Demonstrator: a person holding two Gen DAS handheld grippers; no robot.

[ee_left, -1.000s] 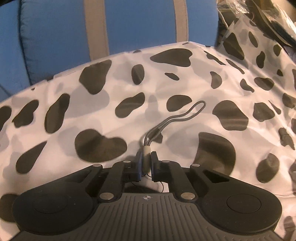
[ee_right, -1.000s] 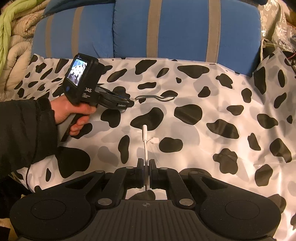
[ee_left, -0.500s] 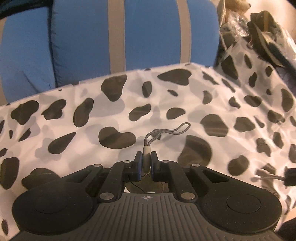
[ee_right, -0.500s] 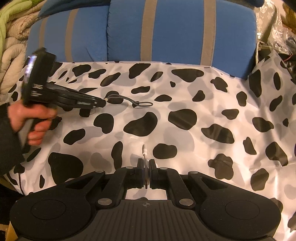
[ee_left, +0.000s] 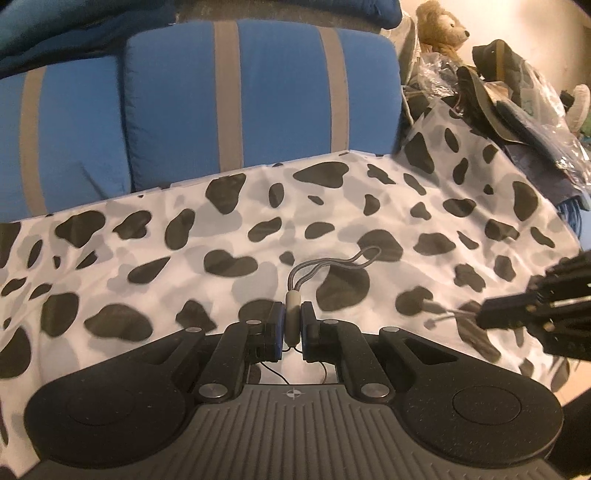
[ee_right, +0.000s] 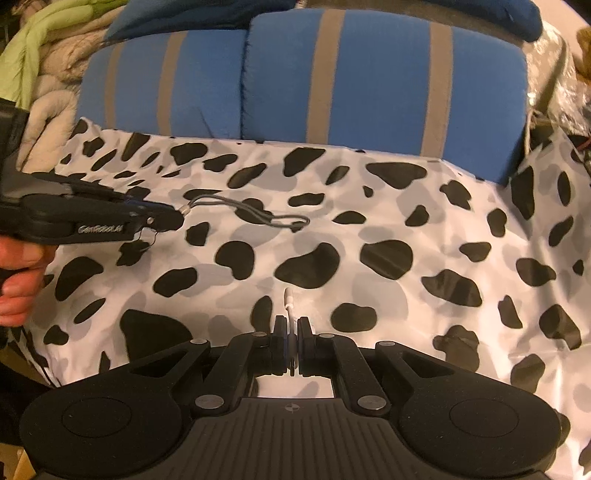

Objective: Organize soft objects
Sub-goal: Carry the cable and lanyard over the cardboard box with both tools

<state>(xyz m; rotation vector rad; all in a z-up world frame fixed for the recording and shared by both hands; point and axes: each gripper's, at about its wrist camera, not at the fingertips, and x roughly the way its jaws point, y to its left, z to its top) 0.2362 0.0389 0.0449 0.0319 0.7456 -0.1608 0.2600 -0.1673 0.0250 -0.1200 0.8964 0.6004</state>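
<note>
My left gripper is shut on the pale end piece of a grey cord strap, whose loop trails forward over the cow-print sheet. In the right wrist view the left gripper shows at the left, with the grey strap hanging from it onto the sheet. My right gripper is shut on a thin white cable that sticks out ahead. The right gripper also shows at the right of the left wrist view.
Blue cushions with grey stripes stand behind the sheet. A teddy bear and a heap of bags and clothes lie at the far right. Beige and green blankets are piled at the far left.
Both grippers have pulled back and up from the sheet with their cords still held. The left gripper has moved left and its strap has dragged along.
</note>
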